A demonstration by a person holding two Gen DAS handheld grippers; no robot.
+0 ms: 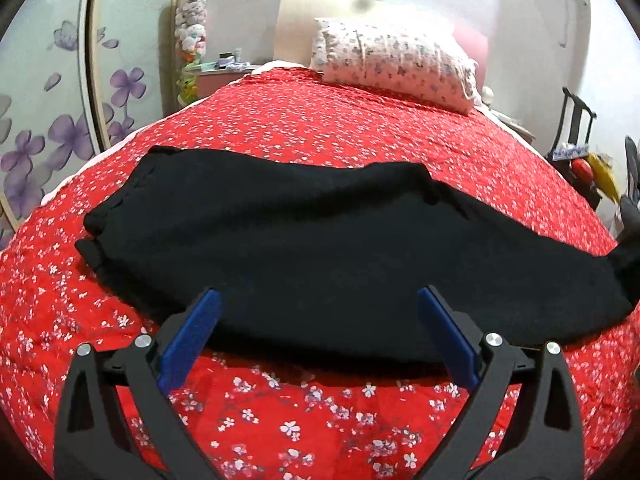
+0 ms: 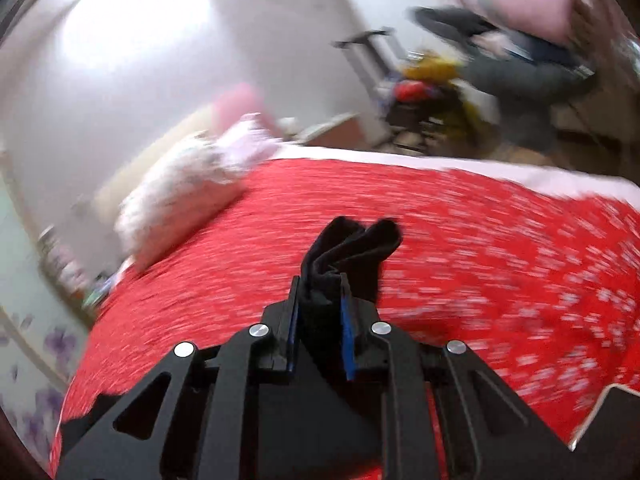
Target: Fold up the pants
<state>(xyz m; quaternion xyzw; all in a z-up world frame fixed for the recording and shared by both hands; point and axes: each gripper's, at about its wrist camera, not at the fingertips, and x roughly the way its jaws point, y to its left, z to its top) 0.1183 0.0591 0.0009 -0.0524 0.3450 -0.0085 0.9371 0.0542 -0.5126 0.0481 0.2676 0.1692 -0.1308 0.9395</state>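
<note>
Black pants point(image 1: 320, 248) lie lengthwise across a red flowered bedspread point(image 1: 300, 412), folded into a long band, one end rising off the bed at the right edge. My left gripper point(image 1: 318, 300) is open, its blue pads point(image 1: 192, 336) just above the near edge of the pants, holding nothing. My right gripper point(image 2: 320, 284) is shut on a bunched end of the black pants point(image 2: 352, 244) and holds it above the bedspread point(image 2: 480, 248). The right wrist view is motion-blurred.
A flowered pillow point(image 1: 396, 62) lies at the head of the bed; it also shows in the right wrist view point(image 2: 180, 200). A wardrobe with purple flowers point(image 1: 60, 120) stands left. A chair with clothes point(image 2: 500, 76) and a cluttered rack point(image 1: 580, 160) stand beyond the bed's right side.
</note>
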